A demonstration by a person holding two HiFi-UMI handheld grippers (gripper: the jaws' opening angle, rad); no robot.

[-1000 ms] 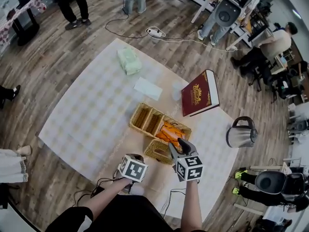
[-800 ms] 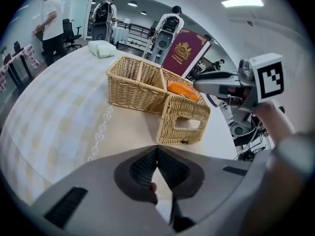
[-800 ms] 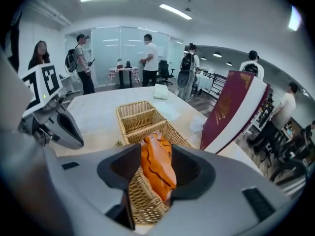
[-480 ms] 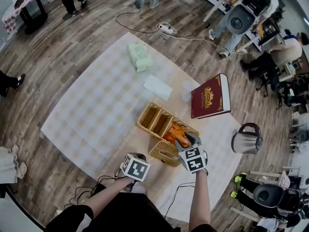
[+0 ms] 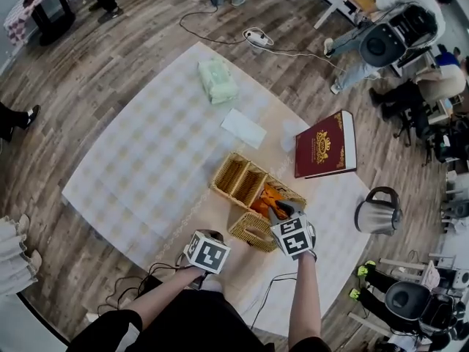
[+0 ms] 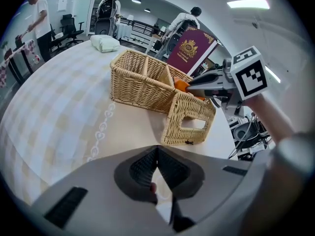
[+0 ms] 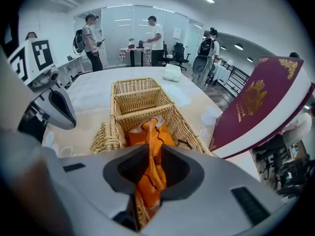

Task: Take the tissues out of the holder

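A wicker holder (image 5: 238, 176) with several compartments stands on the table. An orange tissue pack (image 5: 266, 197) sits in its near right compartment and sticks up from it (image 7: 147, 127). My right gripper (image 5: 278, 209) reaches down onto that pack. Its jaws are closing, and the orange pack fills the gap between the pads (image 7: 149, 168). My left gripper (image 5: 208, 237) hovers near the table's front edge, left of the holder, its jaws shut on nothing (image 6: 156, 168). In the left gripper view the right gripper (image 6: 197, 82) comes in over the holder (image 6: 140, 82).
A wicker box with an oval slot (image 5: 253, 230) adjoins the holder on the near side. A maroon book (image 5: 326, 145) leans right of it, a kettle (image 5: 378, 213) stands further right. A green tissue pack (image 5: 218, 80) and a white napkin (image 5: 244, 128) lie beyond. People stand around the room.
My right gripper has moved forward over the holder and narrowed its jaws around the orange pack. The left gripper has stayed in place.
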